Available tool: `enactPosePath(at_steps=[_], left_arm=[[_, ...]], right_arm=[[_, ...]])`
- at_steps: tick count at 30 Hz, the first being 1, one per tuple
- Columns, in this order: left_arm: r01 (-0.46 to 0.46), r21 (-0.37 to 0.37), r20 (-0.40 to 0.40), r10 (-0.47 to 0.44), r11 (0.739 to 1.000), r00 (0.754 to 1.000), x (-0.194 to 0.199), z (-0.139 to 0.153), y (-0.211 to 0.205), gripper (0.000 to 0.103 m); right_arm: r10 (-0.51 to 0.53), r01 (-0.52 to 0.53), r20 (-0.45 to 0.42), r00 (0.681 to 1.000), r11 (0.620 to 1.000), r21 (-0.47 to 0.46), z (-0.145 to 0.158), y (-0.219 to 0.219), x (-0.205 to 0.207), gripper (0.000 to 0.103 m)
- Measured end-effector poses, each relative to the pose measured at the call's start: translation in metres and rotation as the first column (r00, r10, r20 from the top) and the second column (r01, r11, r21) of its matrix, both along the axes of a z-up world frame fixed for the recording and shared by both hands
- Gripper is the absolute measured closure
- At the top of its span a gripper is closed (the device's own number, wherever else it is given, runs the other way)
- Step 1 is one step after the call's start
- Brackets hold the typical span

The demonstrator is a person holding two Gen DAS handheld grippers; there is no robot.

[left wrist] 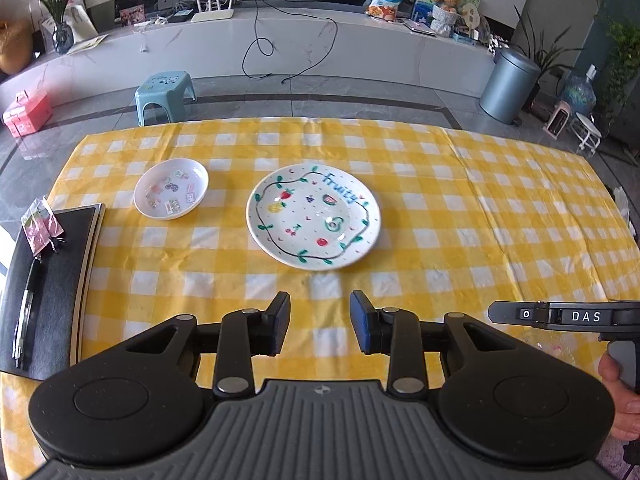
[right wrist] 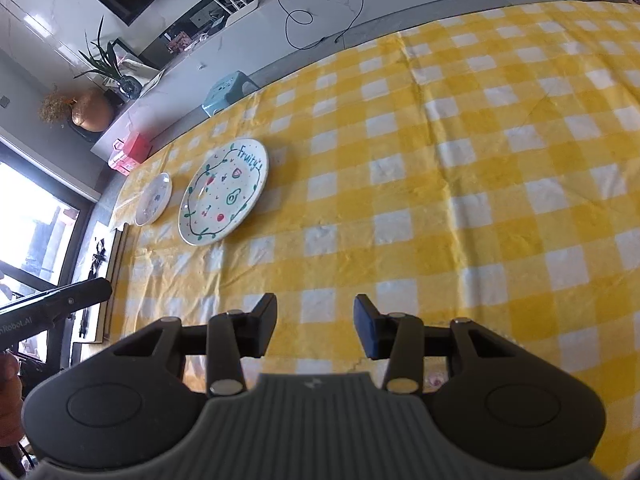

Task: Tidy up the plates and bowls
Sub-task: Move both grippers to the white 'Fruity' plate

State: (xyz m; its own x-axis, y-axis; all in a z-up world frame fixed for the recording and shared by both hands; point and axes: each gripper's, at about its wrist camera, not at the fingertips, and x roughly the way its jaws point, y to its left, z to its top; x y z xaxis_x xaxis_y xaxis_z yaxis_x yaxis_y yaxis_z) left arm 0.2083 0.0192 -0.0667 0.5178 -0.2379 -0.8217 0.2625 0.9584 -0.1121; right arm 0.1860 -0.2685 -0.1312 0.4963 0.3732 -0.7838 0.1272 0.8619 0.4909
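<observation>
Two dishes sit apart on the checked cloth (left wrist: 440,184): the plate (left wrist: 314,216) mid-table, the bowl (left wrist: 171,189) to its left, near a black pad (left wrist: 60,280). Left gripper (left wrist: 320,322) and right gripper (right wrist: 315,326) hang short of them, jaws parted, holding nothing. My worry: glazed rims look slippery, so a shallow pinch could drop the plate or drag the cloth and nudge the bowl.

Yellow-check cloth (left wrist: 440,200) over worktop; black notebook (left wrist: 56,280) w/ pen (left wrist: 26,304) at left edge; blue stool (left wrist: 164,94), grey bin (left wrist: 508,86) beyond.
</observation>
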Motion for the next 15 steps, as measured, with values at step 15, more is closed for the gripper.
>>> enactPosePath(at_steps=[15], left_arm=[[-0.127, -0.164, -0.012, 0.127, 0.978, 0.992, 0.075, -0.053, 0.048, 0.064]], right_arm=[[-0.102, 0.089, 0.091, 0.991, 0.986, 0.140, -0.034, 0.031, 0.079, 0.061]])
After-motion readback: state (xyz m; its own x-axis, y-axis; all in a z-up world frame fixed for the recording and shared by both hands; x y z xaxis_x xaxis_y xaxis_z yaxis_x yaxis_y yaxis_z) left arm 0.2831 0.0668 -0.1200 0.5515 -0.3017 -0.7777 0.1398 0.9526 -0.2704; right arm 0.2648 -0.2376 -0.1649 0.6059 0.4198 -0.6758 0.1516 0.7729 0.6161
